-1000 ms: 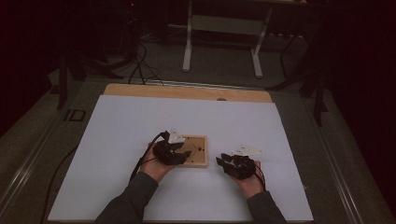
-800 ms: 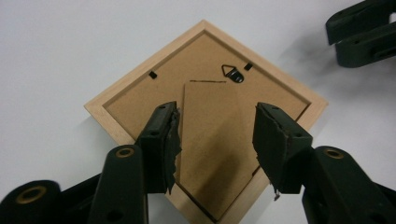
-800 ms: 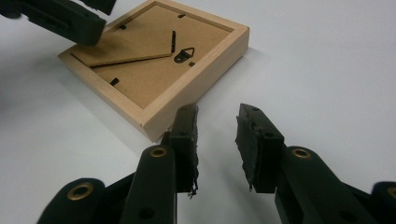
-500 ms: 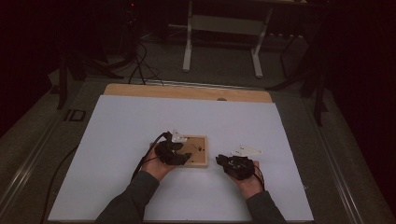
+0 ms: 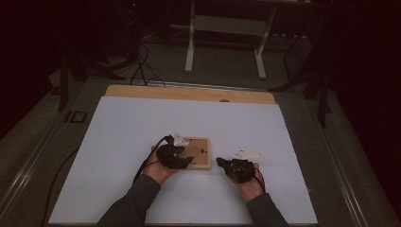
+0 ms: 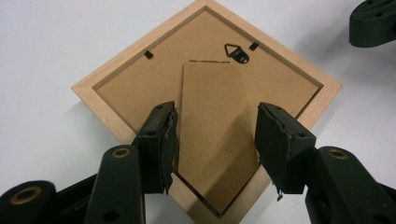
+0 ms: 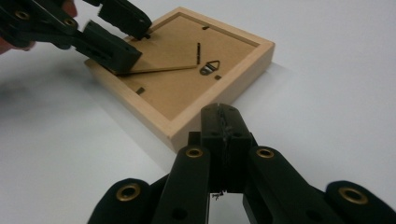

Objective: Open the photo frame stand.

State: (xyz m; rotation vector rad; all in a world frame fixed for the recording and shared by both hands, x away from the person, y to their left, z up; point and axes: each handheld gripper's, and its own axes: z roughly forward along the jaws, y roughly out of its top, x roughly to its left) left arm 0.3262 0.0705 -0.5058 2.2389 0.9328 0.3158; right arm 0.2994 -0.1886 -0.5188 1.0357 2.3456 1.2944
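Your left gripper [image 6: 215, 140] has jaws apart, straddling the picture frame's [image 6: 112, 79] raised fold-out stand [image 6: 215, 121]; whether the pads touch it is hard to tell. Your right gripper [image 7: 223, 135] is closed on nothing. The frame lies face down at centre, its lower corner cut off.

1. The picture frame [image 6: 91, 86] ahead of the left tongs [image 6: 215, 135] was pale, smooth, unvarnished-looking wood.
2. Its backing board [image 6: 159, 77] was matt brown fibreboard, with a small dark metal hanger [image 6: 236, 52].
3. The bench [image 5: 142, 123] looked matt white, like paper.
4. The right tongs [image 7: 224, 122] were matt black plastic, their pads rough-edged.
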